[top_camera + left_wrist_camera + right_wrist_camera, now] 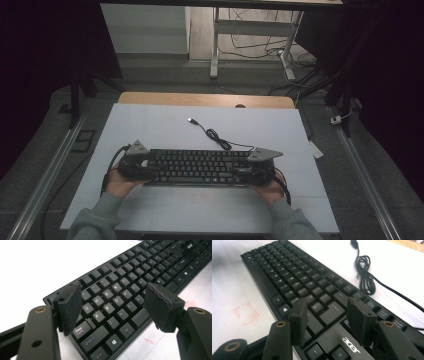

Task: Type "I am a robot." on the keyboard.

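A black keyboard (195,166) lies flat on the white board, near its front middle. Its black cable (220,140) coils behind it and ends in a USB plug (191,120). My left gripper (149,168) hovers over the keyboard's left end, and in the left gripper view it (113,302) is open above the letter keys (130,277). My right gripper (246,170) is over the right end. In the right gripper view it (328,315) is open above the keys beside the acer logo (350,345), with the coiled cable (365,277) beyond.
The white board (150,125) covers a wooden table (210,99). A faint red square mark (199,196) sits in front of the keyboard, also drawn on the board (245,312). Metal rails (360,165) run along both sides. Desk legs and loose wires (250,45) stand behind.
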`<state>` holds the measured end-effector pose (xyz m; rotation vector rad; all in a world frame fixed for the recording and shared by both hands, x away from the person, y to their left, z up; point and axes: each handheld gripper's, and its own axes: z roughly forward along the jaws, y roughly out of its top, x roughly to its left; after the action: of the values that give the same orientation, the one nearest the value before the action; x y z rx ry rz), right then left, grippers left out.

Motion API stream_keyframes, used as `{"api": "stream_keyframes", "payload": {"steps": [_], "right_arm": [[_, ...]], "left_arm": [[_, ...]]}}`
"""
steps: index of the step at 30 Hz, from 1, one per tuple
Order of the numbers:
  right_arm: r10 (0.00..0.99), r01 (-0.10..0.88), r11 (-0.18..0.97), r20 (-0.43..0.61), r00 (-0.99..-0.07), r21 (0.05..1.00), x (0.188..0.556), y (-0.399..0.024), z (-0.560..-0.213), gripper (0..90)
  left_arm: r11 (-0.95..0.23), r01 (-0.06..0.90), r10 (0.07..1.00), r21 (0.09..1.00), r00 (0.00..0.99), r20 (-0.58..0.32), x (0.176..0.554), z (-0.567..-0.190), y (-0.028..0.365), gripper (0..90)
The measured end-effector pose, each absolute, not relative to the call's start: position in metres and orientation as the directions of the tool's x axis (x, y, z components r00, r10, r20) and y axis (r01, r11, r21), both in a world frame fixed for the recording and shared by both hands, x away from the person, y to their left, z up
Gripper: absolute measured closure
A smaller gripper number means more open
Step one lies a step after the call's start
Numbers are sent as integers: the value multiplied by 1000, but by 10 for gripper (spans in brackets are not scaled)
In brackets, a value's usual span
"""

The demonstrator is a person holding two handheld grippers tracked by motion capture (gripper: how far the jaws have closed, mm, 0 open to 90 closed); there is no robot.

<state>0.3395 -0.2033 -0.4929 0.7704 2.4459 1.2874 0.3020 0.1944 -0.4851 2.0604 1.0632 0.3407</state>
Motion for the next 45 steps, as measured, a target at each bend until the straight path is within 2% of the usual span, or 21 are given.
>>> {"api": "stream_keyframes", "payload": {"steps": [15, 29, 33, 42, 45], "right_arm": [[558, 330, 491, 0, -830, 806, 341, -201, -497, 513], [553, 326, 497, -5, -833, 804, 341, -200, -498, 513], [552, 322, 501, -10, -834, 803, 341, -199, -498, 513], [548, 319, 508, -14, -836, 800, 341, -198, -498, 513], [550, 320, 509, -16, -835, 799, 341, -198, -498, 513]], "left_arm": [[-359, 556, 767, 750, 633, -101, 299, -487, 186, 315], [-372, 549, 739, 749, 663, -119, 296, -490, 177, 397], [-370, 537, 733, 758, 670, -117, 294, -491, 176, 476], [-388, 513, 699, 766, 705, -119, 289, -491, 171, 872], [-395, 517, 691, 759, 712, -125, 289, -492, 168, 888]]}}
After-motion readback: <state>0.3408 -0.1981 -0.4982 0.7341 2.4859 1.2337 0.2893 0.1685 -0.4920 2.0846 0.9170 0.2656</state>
